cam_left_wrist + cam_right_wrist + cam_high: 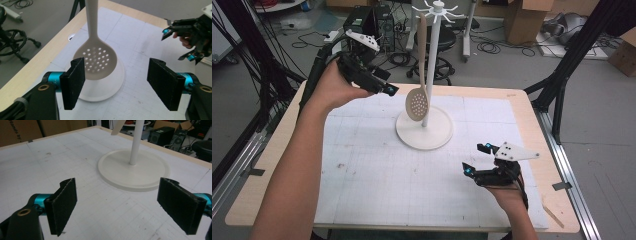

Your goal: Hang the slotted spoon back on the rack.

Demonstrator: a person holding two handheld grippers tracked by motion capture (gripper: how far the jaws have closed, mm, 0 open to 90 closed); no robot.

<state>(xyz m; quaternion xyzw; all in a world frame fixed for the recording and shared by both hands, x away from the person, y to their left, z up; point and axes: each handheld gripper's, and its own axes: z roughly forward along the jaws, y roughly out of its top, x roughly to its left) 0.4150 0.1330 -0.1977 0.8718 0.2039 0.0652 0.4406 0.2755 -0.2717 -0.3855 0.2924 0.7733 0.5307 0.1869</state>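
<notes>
A: What is the surface like?

B: The bench (pixel 272 165) has a pale wood rim and a white gridded mat (pixel 377 175) with small dark scuffs. Behind it, at the top of the high view, lie grey floor, tangled cables (pixel 492 47), cardboard boxes (pixel 524 20), a stool (pixel 442 37) and a computer case (pixel 362 22).

A: And the rack?

B: The white rack (pixel 432 65) stands on a round base (pixel 424 131) in the middle of the frame. The spoon (pixel 418 102), slotted, hangs from it, its bowl just above the base, left of the pole.

A: The left tool?

B: The left tool (pixel 387 89) is raised at the upper left, pointing at the spoon. In its own view the jaws stand wide, and the spoon's bowl (pixel 96 62) shows between them, farther off; nothing is held or touched.

A: The right one?

B: The right tool (pixel 477 157) sits low at the lower right, over the mat, well apart from the base. Its jaws are spread wide and empty, aimed at the base (pixel 133 170).
</notes>
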